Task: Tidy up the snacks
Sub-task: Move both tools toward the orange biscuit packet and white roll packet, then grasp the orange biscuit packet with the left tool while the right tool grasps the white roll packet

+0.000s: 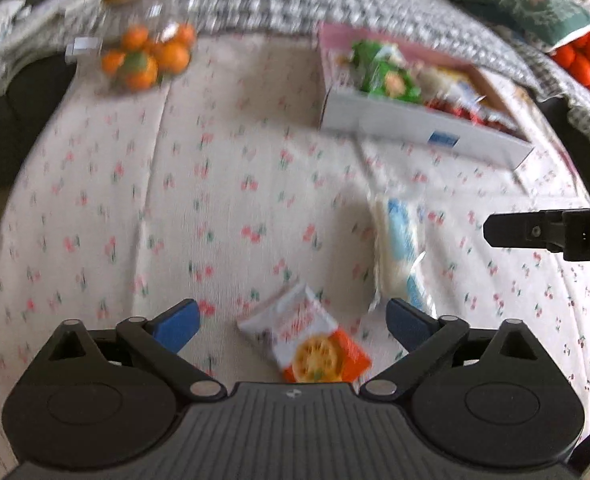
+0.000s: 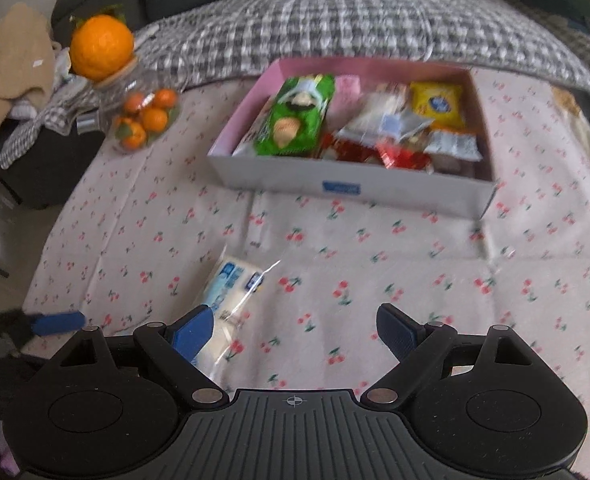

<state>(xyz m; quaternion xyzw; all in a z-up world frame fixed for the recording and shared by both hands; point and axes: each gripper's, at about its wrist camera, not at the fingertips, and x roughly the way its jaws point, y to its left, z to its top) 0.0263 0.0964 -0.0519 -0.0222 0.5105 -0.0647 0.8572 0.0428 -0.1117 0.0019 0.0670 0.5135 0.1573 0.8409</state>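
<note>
Left gripper [image 1: 293, 324] held spread wide, nothing clasped — orange-and-white snack packet [image 1: 305, 342] lying on cherry-print cloth [image 1: 135, 200] between its fingers. Right gripper [image 2: 295, 330] likewise spread, empty; blue-and-white packet [image 2: 231, 292] seen beside its left finger. Box [image 2: 347, 188] filled with snacks, set farther back.

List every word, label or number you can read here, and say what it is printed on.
None is readable.
Blue label on the white box: blurred.
Orange-and-white snack packet: red print, blurred.
White-and-blue packet: blurred.
Green packet and yellow packet in the box: too small to read.
</note>
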